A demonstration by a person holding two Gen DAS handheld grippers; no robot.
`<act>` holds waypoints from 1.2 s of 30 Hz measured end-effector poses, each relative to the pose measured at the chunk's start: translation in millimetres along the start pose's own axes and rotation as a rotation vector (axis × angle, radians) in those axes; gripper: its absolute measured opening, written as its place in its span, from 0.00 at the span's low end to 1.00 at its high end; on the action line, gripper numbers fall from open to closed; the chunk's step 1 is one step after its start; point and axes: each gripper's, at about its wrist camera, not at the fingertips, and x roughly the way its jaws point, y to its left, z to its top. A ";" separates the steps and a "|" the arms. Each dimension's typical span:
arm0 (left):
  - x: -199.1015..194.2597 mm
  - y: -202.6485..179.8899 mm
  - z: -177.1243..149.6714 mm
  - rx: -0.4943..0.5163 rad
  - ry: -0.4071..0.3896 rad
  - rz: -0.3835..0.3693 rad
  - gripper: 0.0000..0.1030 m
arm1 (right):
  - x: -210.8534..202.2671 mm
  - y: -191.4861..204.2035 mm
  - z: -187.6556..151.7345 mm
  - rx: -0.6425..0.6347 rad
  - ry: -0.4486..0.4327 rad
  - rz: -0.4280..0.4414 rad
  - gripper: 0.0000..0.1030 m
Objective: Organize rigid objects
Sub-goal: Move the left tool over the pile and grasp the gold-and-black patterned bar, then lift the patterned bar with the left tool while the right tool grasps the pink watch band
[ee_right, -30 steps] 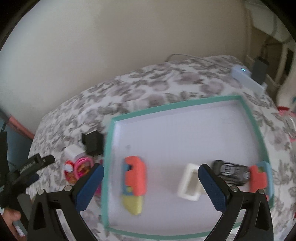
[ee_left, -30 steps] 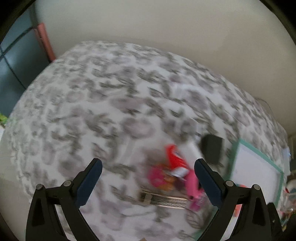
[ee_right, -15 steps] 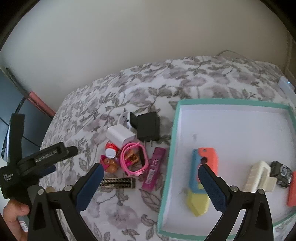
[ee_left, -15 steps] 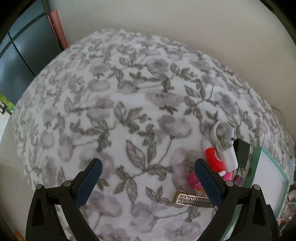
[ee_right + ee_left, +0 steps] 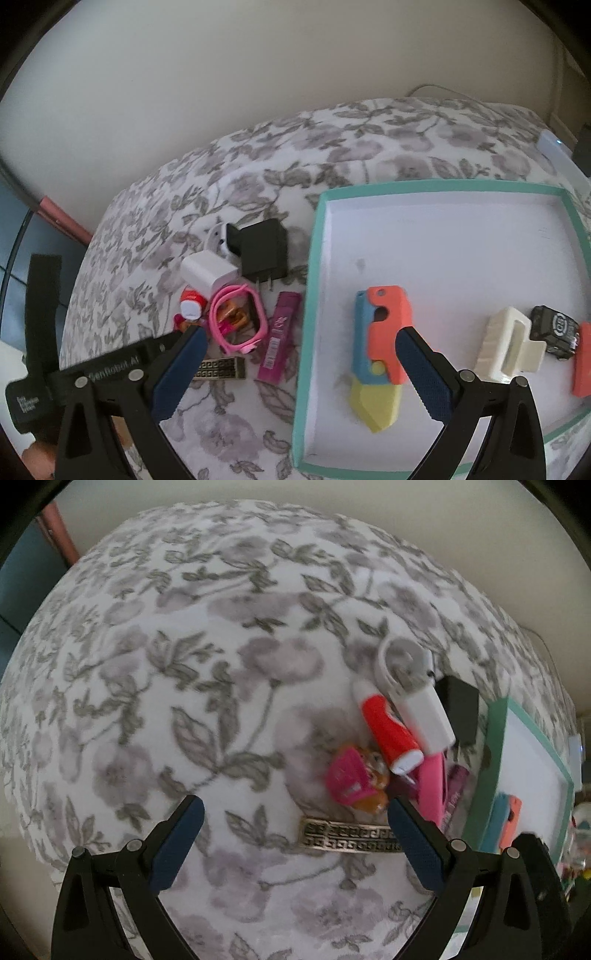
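Left gripper lining up on the flat gold bar with a Greek-key pattern; both tongs wide open, holding nothing.

The bar lies flat on the floral bedspread at the near edge of the clutter pile, just below the pink toy, left of the teal-rimmed white tray. Its long axis runs left-right across the left view, parallel to the jaw gap and partly hidden behind the right finger. I'd rotate the wrist a quarter turn to pinch across the narrow width mid-length, then come down low; soft fabric may let it tilt. Right gripper hovers over the tray edge, empty.
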 end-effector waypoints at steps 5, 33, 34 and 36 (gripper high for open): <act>6.5 -15.4 -4.4 0.061 0.034 -0.025 0.97 | -3.4 -12.2 2.4 0.045 -0.008 -0.010 1.00; 20.3 -70.0 -25.3 0.202 0.082 -0.034 0.80 | -0.3 -8.4 2.6 0.035 -0.009 -0.015 1.00; 20.0 -65.2 -23.4 0.191 0.082 -0.038 0.80 | 0.1 -6.8 2.6 0.028 -0.010 -0.015 1.00; 18.3 -58.5 -20.6 0.164 0.077 -0.030 0.80 | 0.9 -3.9 2.6 0.016 -0.010 -0.015 1.00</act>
